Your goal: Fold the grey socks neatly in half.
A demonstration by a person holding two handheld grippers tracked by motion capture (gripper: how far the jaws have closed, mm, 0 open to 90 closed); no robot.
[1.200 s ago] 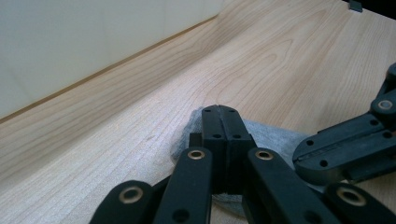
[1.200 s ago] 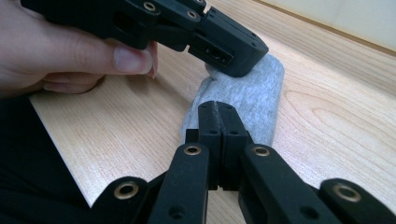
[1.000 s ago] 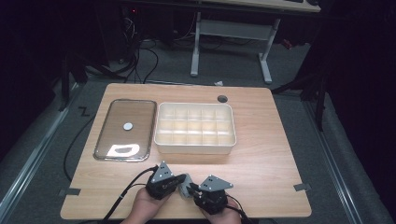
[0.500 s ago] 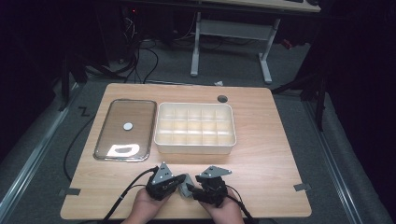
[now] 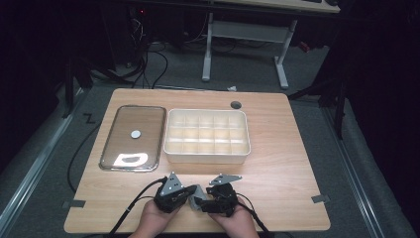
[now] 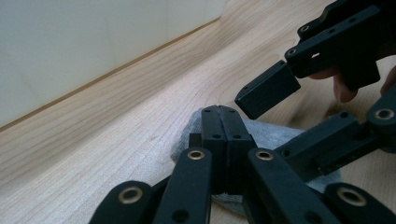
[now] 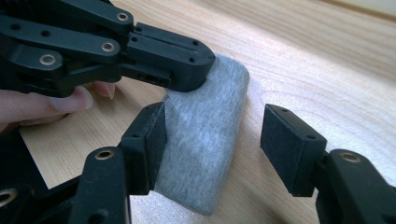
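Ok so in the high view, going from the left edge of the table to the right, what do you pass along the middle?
Glass lid → divided white tray → bare wooden table.

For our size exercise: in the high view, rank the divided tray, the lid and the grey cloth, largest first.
1. Divided tray
2. Lid, somewhat smaller
3. Grey cloth, by far the smallest, partly hidden between the grippers
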